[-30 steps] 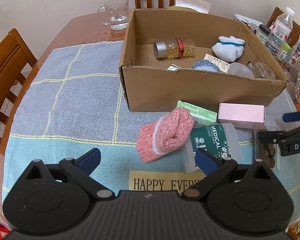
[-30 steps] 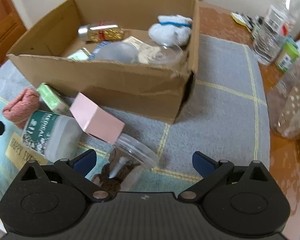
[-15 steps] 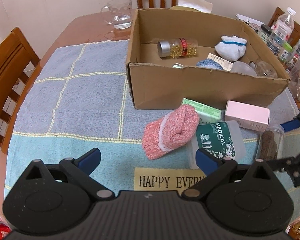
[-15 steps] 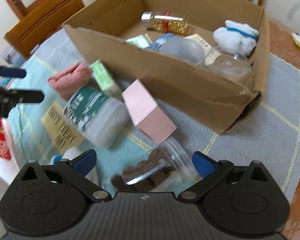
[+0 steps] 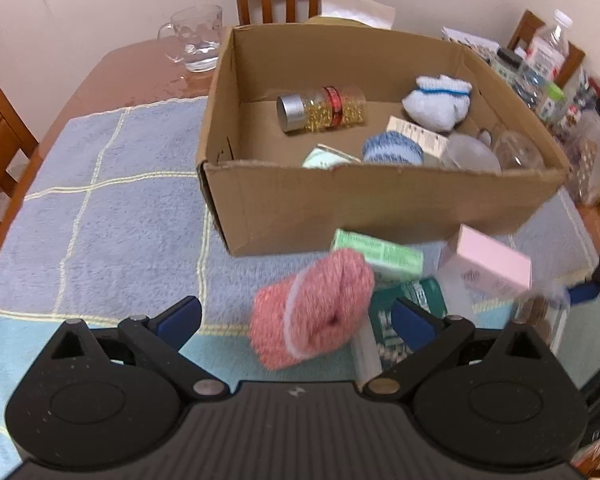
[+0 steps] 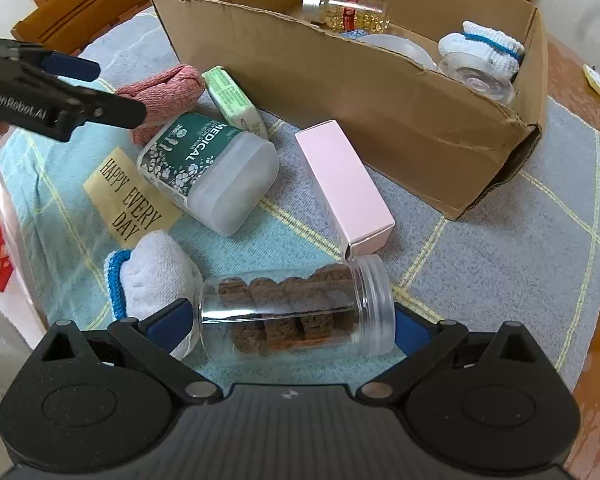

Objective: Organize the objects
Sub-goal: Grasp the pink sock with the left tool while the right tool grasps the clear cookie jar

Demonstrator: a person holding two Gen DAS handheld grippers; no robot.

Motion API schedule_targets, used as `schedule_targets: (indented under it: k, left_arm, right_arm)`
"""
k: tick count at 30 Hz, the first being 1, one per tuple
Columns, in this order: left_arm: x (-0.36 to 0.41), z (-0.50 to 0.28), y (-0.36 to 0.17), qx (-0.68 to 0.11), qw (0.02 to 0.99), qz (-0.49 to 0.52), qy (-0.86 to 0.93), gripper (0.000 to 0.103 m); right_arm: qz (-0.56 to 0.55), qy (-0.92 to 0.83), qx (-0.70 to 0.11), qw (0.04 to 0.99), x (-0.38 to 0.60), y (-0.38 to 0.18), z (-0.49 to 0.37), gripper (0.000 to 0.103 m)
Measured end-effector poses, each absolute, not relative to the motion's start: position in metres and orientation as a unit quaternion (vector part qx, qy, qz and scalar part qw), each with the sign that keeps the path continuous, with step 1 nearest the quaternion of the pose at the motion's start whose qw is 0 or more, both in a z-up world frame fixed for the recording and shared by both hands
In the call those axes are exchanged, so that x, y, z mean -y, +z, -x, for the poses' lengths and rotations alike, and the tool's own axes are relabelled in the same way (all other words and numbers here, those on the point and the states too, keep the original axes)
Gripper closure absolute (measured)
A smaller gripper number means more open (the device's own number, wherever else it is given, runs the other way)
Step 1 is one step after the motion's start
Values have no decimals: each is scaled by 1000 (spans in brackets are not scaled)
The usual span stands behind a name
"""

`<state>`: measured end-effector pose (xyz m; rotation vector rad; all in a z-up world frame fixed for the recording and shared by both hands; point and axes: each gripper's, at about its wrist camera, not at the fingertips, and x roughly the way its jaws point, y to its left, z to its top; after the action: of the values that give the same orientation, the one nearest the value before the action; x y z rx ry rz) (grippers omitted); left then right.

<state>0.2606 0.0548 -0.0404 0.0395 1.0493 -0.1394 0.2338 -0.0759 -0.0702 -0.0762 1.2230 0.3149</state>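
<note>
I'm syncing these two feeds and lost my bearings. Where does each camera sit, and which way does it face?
Left wrist: on the left gripper, looking across the cloth at the pink sock and cardboard box; its open fingers show.
Right wrist: on the right gripper, looking down at the cookie jar between its fingers; the left gripper shows too.
Shared: box, sock, pink carton.

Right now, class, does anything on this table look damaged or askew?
The box is damaged: its near corner is torn and crumpled. The jar lies on its side between the right gripper's fingers.
</note>
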Motion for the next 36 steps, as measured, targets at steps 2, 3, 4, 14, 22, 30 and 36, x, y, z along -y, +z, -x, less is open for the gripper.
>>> schedule_targets:
  k: [2, 3, 4, 14, 22, 30, 36]
  left_arm:
    - [-57, -268, -46, -507, 859, -11, -66, 2]
    - [-58, -272, -50, -513, 856, -9, -65, 2]
    - [-59, -275, -54, -518, 853, -8, -64, 2]
    - [-95, -267, -34, -499, 866, -13, -24, 2]
    - [-130, -265, -32, -487, 872, -38, 27, 2]
    - [-121, -260, -49, -485, 870, -87, -24, 2]
    - [-114, -263, -72, -500, 859, -97, -48, 2]
  right_arm:
    - [33, 143, -571, 808, 76, -71, -234, 0]
    - [32, 142, -571, 808, 76, -70, -232, 0]
    - [30, 140, -571, 808, 77, -71, -232, 0]
    - [28, 128, -571, 810, 78, -72, -234, 0]
    - [37, 134, -572, 809, 75, -72, -239, 0]
    - [80, 129, -572, 806, 61, -77, -242, 0]
    - [84, 90, -575, 809, 65, -81, -246, 0]
